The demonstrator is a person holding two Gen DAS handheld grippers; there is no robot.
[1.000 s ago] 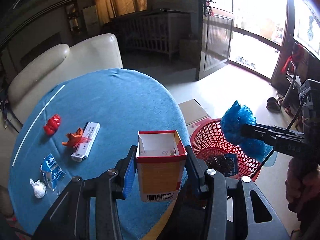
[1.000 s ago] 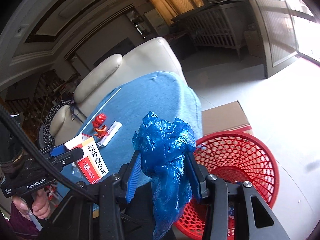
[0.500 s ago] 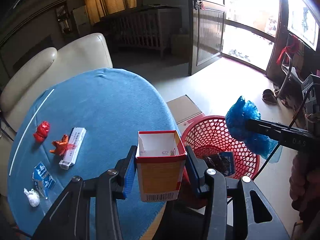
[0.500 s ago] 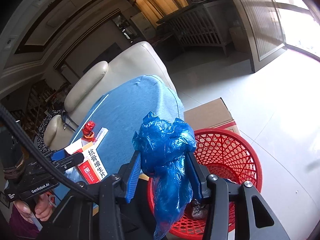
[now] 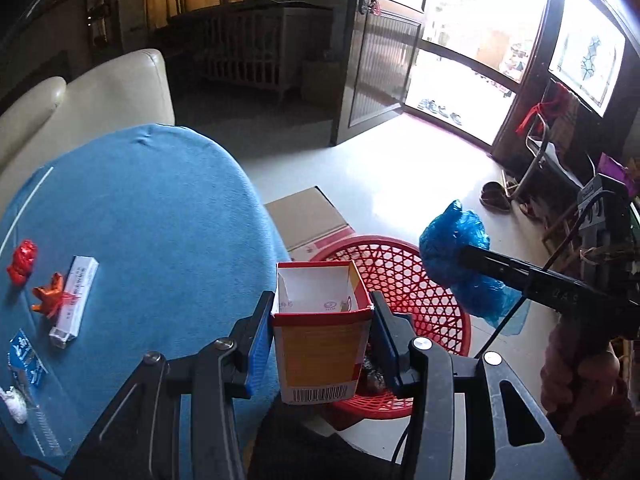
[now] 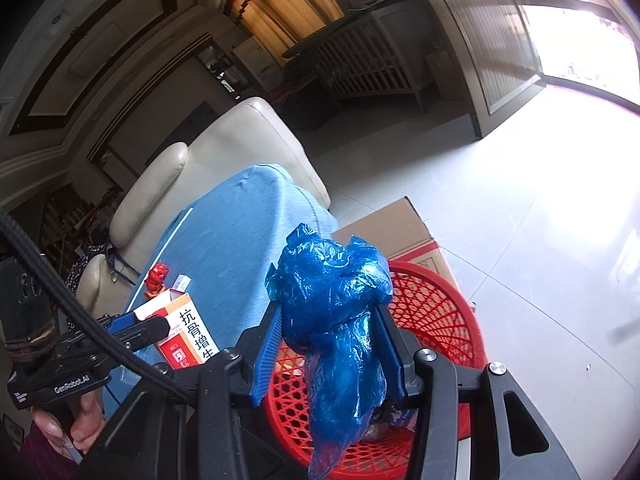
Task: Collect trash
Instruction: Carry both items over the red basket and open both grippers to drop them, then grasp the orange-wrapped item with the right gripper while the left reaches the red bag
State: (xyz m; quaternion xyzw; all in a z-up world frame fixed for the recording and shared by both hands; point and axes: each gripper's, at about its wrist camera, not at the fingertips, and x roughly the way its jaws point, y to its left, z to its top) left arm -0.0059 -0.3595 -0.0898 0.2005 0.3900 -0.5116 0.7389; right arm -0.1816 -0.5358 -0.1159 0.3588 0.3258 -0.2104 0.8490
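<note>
Cardboard, red-rimmed and open at the top, the medicine box [image 5: 321,332] is pinched between the jaws of the left gripper [image 5: 322,336], upright, its barcode at the lower edge, held over the desk's edge and the near rim of the red mesh basket [image 5: 404,276]. At 3 o'clock in the left wrist view, the right gripper [image 6: 326,344] has its jaws pressed onto a crumpled blue plastic bag [image 6: 334,320], whose tail hangs down over the basket's opening; dark wrappers lie at the basket's bottom. A brown cardboard carton [image 5: 308,216] sits on the floor just beside the basket at its 11 o'clock.

Round and covered in blue cloth, the desk [image 5: 160,208] carries more litter toward 9 o'clock: a long white box [image 5: 74,300] with an orange wrapper [image 5: 50,294] touching its side, a red wrapper [image 5: 22,262] near them, a blue-and-white packet [image 5: 24,354], and a white crumpled wad [image 5: 14,400] at the lower left. A cream leather sofa [image 5: 92,92] stands behind the desk at 11 o'clock.
</note>
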